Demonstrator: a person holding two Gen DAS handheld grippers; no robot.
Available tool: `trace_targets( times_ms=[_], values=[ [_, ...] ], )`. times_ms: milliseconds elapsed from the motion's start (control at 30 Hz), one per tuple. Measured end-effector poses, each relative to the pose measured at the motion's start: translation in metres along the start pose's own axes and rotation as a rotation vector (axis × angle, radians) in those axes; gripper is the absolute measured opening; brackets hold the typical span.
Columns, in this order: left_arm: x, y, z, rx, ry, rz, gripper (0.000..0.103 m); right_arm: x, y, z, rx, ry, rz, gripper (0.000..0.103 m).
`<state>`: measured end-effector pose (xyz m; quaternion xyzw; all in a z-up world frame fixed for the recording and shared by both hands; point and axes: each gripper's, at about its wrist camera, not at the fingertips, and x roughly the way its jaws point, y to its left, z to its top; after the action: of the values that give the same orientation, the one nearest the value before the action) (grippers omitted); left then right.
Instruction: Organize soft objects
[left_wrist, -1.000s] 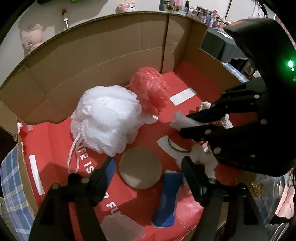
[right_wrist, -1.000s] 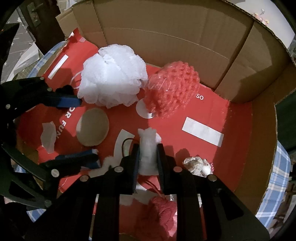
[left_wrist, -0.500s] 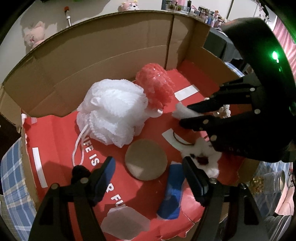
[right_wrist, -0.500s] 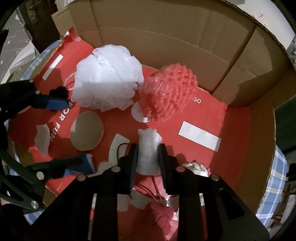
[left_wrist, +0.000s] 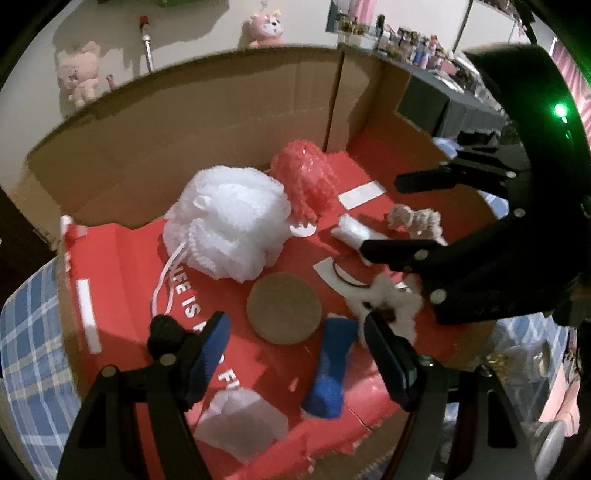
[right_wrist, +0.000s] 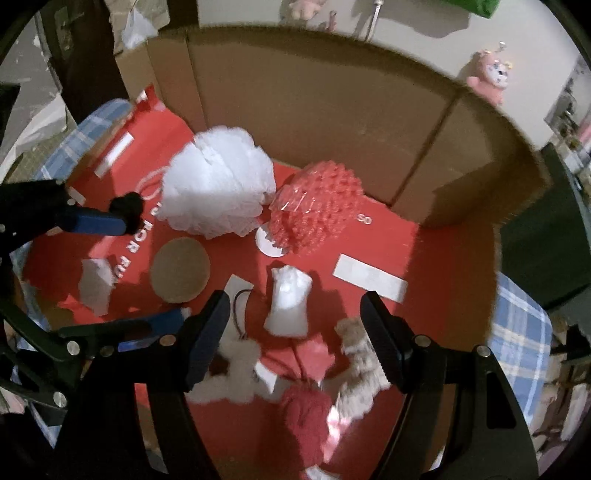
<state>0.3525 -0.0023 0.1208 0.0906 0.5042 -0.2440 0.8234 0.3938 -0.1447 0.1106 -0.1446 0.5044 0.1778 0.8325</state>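
A red-floored cardboard box (left_wrist: 207, 122) holds soft things. A white mesh pouf (left_wrist: 229, 221) (right_wrist: 218, 188) lies beside a pink bumpy pouf (left_wrist: 306, 181) (right_wrist: 317, 210). A small white soft piece (right_wrist: 290, 301) (left_wrist: 351, 230) lies on the red floor, free between the fingers of my open right gripper (right_wrist: 293, 332). My left gripper (left_wrist: 295, 350) is open and empty above a brown round pad (left_wrist: 283, 308) (right_wrist: 180, 269) and a blue soft roll (left_wrist: 330, 369). A white fluffy piece (left_wrist: 388, 301), a cream knitted toy (left_wrist: 413, 218) (right_wrist: 360, 354) and a dark pink pompom (right_wrist: 304, 410) lie near the front.
A translucent white piece (left_wrist: 240, 419) (right_wrist: 96, 286) lies near the box's front left. The box stands on a blue checked cloth (left_wrist: 26, 354). Cardboard walls rise at the back and right. Pink plush toys (left_wrist: 79, 79) sit behind against the room wall.
My right gripper has opened and drawn back, letting go of the small white piece, which now lies on the red floor. My left gripper has pulled back a little.
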Motion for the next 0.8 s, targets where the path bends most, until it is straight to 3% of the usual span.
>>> trace_targets(
  times_ms=[167, 233, 367, 533, 800],
  values=[
    [-0.039, -0.008, -0.019, -0.095, -0.089, 0.035, 0.103, -0.044, 0.0, -0.015, 0.065, -0.053, -0.025, 0.074],
    [-0.054, -0.012, -0.028, -0.139, -0.118, 0.048, 0.103, -0.061, 0.001, -0.027, 0.1, -0.07, -0.041, 0.082],
    [-0.072, -0.021, -0.043, -0.205, -0.152, 0.072, 0.103, -0.082, 0.006, -0.047, 0.148, -0.094, -0.087, 0.085],
    [-0.081, -0.032, -0.059, -0.216, -0.216, 0.176, 0.103, -0.09, 0.011, -0.072, 0.203, -0.102, -0.115, 0.086],
    [-0.066, -0.025, -0.072, -0.337, -0.186, 0.169, 0.103, -0.079, 0.008, -0.094, 0.289, -0.097, -0.07, 0.086]
  ],
)
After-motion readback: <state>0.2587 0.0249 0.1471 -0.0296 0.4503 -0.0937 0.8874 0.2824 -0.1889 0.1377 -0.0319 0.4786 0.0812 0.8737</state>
